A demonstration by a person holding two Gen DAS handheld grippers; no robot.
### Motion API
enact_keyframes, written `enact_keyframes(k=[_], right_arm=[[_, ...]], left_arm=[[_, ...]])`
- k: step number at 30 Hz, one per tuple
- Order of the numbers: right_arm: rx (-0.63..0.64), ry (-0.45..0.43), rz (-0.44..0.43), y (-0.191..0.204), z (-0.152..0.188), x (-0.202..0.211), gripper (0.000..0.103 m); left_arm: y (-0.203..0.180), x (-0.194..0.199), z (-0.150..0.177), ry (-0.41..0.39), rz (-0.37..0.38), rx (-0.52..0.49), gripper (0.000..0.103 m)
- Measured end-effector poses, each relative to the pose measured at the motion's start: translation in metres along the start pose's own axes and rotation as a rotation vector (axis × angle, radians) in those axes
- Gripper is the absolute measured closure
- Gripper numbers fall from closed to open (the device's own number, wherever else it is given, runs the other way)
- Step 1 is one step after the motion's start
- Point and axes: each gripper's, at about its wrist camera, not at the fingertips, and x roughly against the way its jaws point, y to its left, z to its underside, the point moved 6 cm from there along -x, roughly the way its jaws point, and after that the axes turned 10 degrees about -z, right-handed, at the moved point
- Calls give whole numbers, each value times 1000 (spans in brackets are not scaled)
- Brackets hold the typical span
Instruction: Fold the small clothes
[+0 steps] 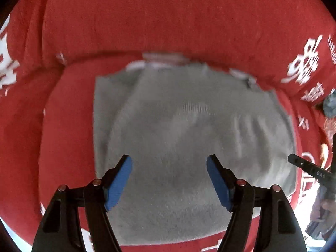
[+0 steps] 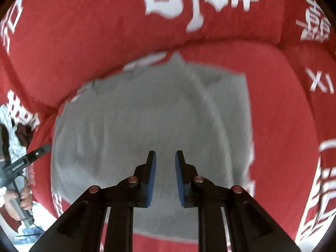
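Observation:
A small grey garment (image 1: 189, 138) lies folded into a rough rectangle on the red sofa seat (image 1: 67, 126). It also shows in the right wrist view (image 2: 147, 113). My left gripper (image 1: 169, 163) hovers over its near half with the jaws wide apart and nothing between them. My right gripper (image 2: 165, 157) hovers over the garment's near middle, jaws a narrow gap apart, holding nothing. The right gripper's finger (image 1: 304, 166) pokes in at the right edge of the left wrist view. The left gripper's finger (image 2: 31, 155) shows at the left of the right wrist view.
The sofa cover is red with white printed characters (image 2: 199, 2). The backrest (image 1: 168, 16) rises right behind the garment. A hand (image 2: 16, 199) grips the left tool's handle at the far left. A dark object (image 1: 330, 105) sits at the right edge.

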Motion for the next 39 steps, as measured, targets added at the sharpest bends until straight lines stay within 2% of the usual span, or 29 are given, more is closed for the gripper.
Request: enact_keyframes(k=[2,3,4,7,10,13,14,15,17,18,20,21,23,26,27,28,30,31,32,33,34,35,37,39], right_arm=[[-22,17,33,-13,17,-11,87],[-24,-2,29,-19,20,-10,89],[-23,-14,28,-22,19,-7,93],[-24,-22,57,-33,23,6,95],[-57,-25,61,-44,27,16,95],[-103,-20,69,-48,35,23,94],[-119,-21,60,-49,37,25,90],[-138,-27,38,-47,39,28,90],[-185,-34,-85,-35,49,31,89],[-203,-27,-138,-28,52,27,83],[-248,0,-253,-9,66,23,57],[-275,22,-318,4,74,16,54],[-336,80,-434,29,90,-2,53],[-445,152,-565,63,110,-40,53],[-474,162,-596,72,114,-51,53],[-503,168,-624,83,117,-64,53],[-539,175,-639,96,119,-91,53],[-555,168,-638,102,116,-102,53],[-566,154,-644,106,113,-107,55],[-570,144,-641,110,107,-111,61],[-553,149,-611,113,105,-109,89],[-530,151,-593,116,103,-106,95],[-450,140,-591,124,93,-93,95],[-372,144,-572,130,92,-81,96]], left_arm=[[6,-16,17,46,-24,33,29],[11,-19,24,47,-23,46,29],[12,-15,29,32,-15,45,29],[20,-8,49,41,-31,2,29],[35,-5,61,83,-124,-2,28],[65,-1,81,142,-96,144,28],[75,1,89,159,-76,207,28],[81,3,94,170,-54,249,28],[86,4,104,202,38,348,28],[86,3,107,215,81,383,28],[80,-1,112,244,182,455,28],[77,-2,114,247,205,475,28],[70,-3,111,230,242,509,28],[70,-5,106,208,234,555,30],[71,-7,103,201,224,575,41],[77,-7,105,197,199,588,56],[83,-8,105,186,169,599,78],[86,-9,104,182,183,605,82],[88,-8,104,175,196,603,85],[88,-6,104,164,198,587,86],[89,-1,103,149,188,560,87],[85,5,100,124,173,518,88],[78,18,98,79,143,452,88],[73,21,99,70,139,429,88]])
